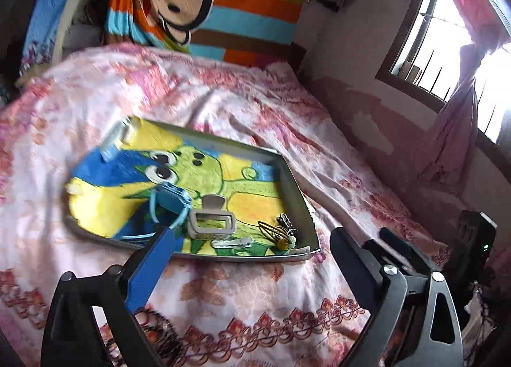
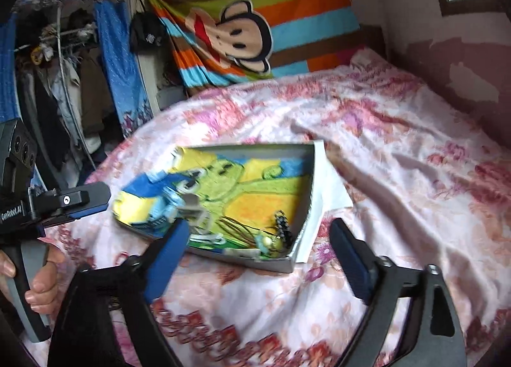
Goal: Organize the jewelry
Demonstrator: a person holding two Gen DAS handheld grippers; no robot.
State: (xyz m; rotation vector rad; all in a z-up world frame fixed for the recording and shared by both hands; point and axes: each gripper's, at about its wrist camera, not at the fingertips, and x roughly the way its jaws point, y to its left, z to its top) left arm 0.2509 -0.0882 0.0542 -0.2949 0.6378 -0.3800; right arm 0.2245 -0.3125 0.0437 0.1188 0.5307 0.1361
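Observation:
A shallow grey tray [image 1: 298, 188] lined with a yellow-green cartoon towel lies on the bed; it also shows in the right wrist view [image 2: 311, 194]. In it lie a light blue clip [image 1: 172, 199], a beige claw clip [image 1: 210, 223], a white hair clip [image 1: 231, 243] and a dark tangle of small jewelry [image 1: 281, 228], which also shows in the right wrist view [image 2: 274, 234]. My left gripper [image 1: 252, 258] is open and empty just in front of the tray. My right gripper [image 2: 258, 248] is open and empty over the tray's near edge.
The bed has a pink floral sheet [image 1: 255, 296]. A striped monkey blanket [image 1: 223, 2] hangs at the back. A barred window [image 1: 447, 47] is on the right wall. The left gripper's body [image 2: 57, 204] shows at the left of the right wrist view. A dark beaded item [image 1: 159, 331] lies by my left finger.

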